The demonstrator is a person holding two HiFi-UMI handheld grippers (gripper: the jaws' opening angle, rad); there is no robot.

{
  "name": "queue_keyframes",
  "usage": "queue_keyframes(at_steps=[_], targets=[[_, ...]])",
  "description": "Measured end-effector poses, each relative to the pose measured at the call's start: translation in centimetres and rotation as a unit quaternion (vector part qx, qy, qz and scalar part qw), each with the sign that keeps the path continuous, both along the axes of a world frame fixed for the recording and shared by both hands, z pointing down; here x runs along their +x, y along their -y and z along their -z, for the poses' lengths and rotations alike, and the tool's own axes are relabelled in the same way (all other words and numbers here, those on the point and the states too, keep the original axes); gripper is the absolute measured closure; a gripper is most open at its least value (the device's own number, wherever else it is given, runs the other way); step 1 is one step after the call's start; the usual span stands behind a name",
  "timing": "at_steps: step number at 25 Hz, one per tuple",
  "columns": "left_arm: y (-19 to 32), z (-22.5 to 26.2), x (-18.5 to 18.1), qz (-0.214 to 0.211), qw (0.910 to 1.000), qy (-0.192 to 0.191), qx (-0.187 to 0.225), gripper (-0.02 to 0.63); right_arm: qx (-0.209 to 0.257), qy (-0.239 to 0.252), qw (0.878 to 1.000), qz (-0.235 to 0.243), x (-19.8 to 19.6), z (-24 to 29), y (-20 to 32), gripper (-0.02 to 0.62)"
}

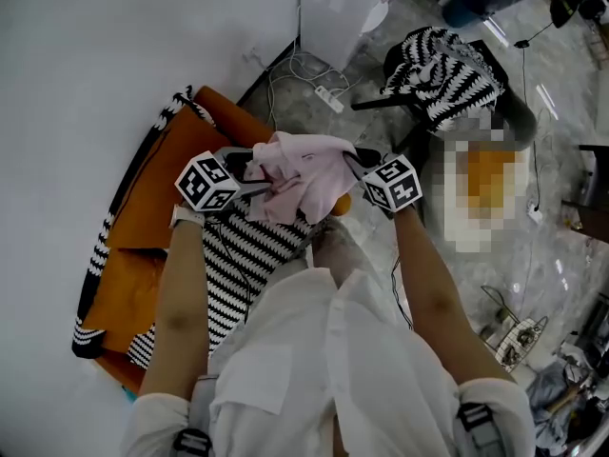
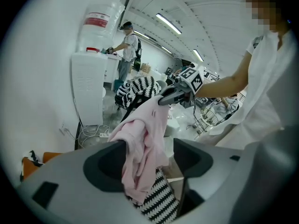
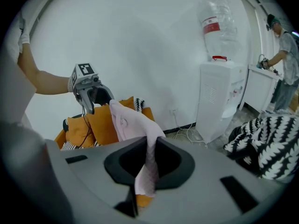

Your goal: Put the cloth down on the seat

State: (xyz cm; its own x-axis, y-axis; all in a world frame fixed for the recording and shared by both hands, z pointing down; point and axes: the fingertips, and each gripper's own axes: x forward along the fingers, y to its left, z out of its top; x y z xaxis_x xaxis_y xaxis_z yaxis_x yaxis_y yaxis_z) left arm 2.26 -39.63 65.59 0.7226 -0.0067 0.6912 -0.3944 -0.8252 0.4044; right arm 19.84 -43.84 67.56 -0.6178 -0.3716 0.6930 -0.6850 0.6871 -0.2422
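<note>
Holding the pink cloth point(image 1: 303, 174) up btw both grippers, I hadn't set it down yet. Fingers of the left gripper point(image 1: 255, 181) were closed on one edge, and fingers of the right gripper point(image 1: 354, 165) were pinched shut on another part. It hung bunched btw them, above the front of the orange seat point(image 1: 143, 255) and, as far as I could tell, not touching it. Left to do, by my read: lower it onto the seat, then let go w/ both. The seat carried a black-and-white striped fabric point(image 1: 238, 255), so the cloth would prob. land on that. Around: another striped throw point(image 1: 442, 69) heaped further off, a water dispenser point(image 3: 219, 101), a power strip point(image 1: 328, 96) w/ cables on the floor, and a person in the background point(image 2: 127, 45). Nothing stood btw cloth and seat.
</note>
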Motion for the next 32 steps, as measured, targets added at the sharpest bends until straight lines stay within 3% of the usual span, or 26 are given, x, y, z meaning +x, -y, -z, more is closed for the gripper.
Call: queue_keyframes(at_steps=[3,10,18,32], targets=[[1.0,0.6,-0.2,0.016,0.9998,-0.003,0.009,0.285,-0.008,-0.016,1.0,-0.001,0.5,-0.7,0.5,0.548],[2.1,3.8,1.5,0.056,0.9951,-0.067,0.046,0.285,-0.024,-0.058,0.998,0.005,1.0,-2.8,0.8,0.546],[3.1,5.7,3.7,0.123,0.981,-0.112,0.099,0.287,-0.037,-0.123,0.992,0.021,2.1,-5.6,2.0,0.537],[2.6,7.5,3.9,0.16,0.9706,-0.127,0.128,0.318,-0.055,-0.187,0.981,0.015,2.7,-5.7,1.7,0.439]])
